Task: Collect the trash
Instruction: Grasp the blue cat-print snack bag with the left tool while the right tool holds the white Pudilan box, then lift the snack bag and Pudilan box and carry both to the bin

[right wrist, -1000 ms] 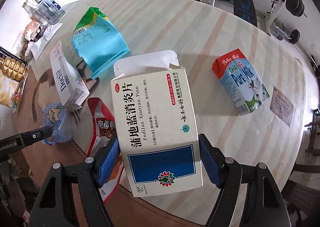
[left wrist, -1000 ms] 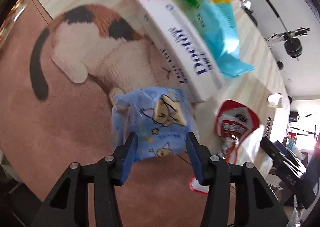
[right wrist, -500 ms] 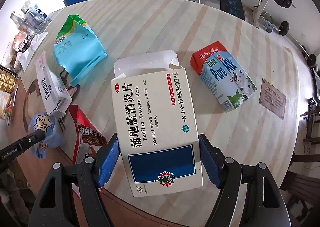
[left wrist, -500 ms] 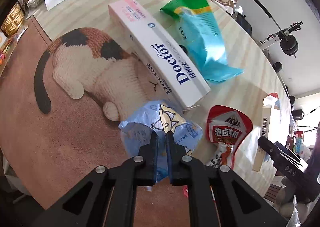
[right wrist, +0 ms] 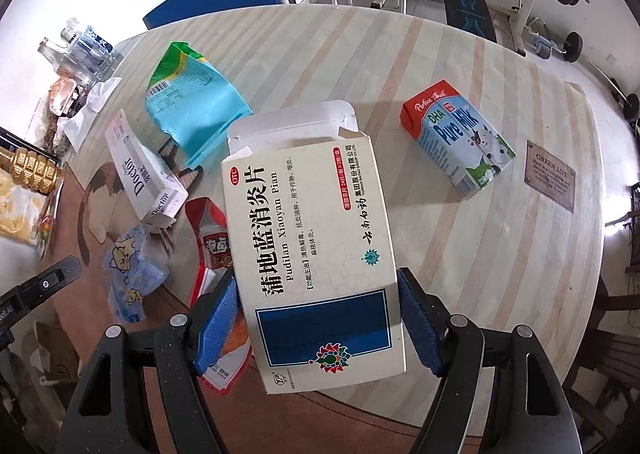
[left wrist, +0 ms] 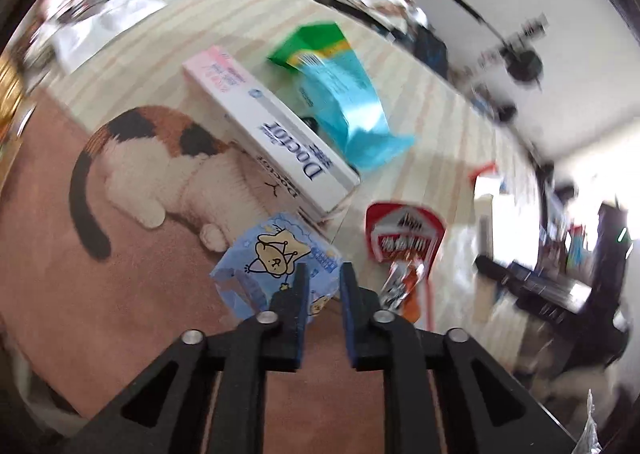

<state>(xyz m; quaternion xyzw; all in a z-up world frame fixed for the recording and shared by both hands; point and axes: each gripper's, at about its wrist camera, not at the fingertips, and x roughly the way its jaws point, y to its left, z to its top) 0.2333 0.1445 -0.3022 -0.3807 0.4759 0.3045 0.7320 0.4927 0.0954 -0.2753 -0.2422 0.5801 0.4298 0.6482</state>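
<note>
My left gripper [left wrist: 324, 272] hovers over a crumpled blue cartoon wrapper [left wrist: 272, 258] that lies on the brown cat mat [left wrist: 140, 154]. Its jaws are opening, a narrow gap shows between them, and the pads do not press the wrapper. In the right wrist view the same wrapper [right wrist: 132, 274] lies loose on the mat. My right gripper [right wrist: 316, 282] is shut on a cream and blue medicine box [right wrist: 308, 222] with its top flap open, held above the striped round table [right wrist: 400, 54].
On the table lie a white "Doctor" box [right wrist: 140, 174], a teal and green bag [right wrist: 192, 110], a red snack packet [right wrist: 212, 242] and a milk carton [right wrist: 456, 138]. A plaque [right wrist: 550, 176] sits at the right; bottles [right wrist: 80, 50] crowd the far left edge.
The left jaws closed over the blue wrapper, then parted a little while the gripper rose and rolled; the wrapper stays on the mat. The right gripper shifted slightly, still holding the medicine box.
</note>
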